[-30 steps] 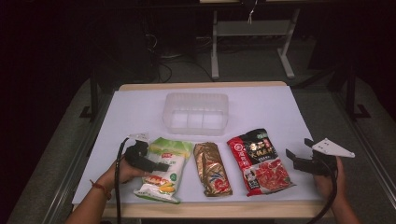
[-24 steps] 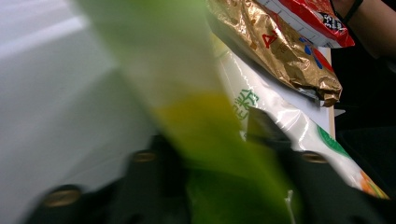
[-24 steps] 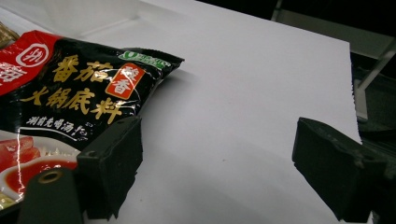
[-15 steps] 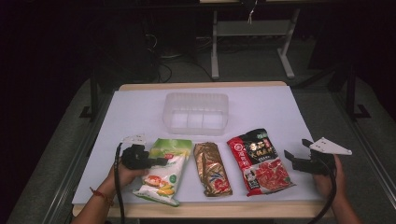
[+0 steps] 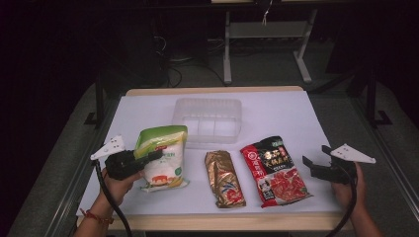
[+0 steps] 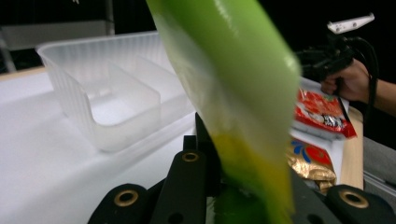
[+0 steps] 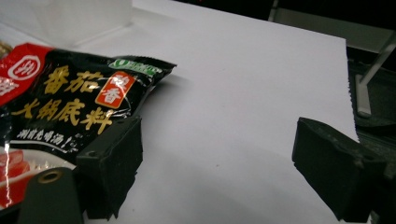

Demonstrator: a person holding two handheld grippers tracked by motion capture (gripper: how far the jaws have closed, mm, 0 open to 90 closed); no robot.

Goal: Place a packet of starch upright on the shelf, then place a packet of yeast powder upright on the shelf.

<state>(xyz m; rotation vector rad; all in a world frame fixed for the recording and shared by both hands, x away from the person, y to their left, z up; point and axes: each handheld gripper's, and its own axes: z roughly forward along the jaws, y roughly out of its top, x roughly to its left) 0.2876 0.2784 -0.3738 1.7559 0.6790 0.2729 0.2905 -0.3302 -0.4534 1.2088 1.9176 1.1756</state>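
Green-and-white bag (image 5: 161, 155), gold packet (image 5: 225, 177), red-and-black pouch (image 5: 275, 169).

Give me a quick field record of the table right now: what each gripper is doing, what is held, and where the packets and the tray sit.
left gripper: shut on the green packet, jaws just closed on it
green packet: tilted up off the table at its far end
right gripper: open, nothing between its jaws, beside the red packet
gold packet: flat on the table, between the green and red packets
clear tray: beyond the packets, divided into compartments, empty
table: white cover
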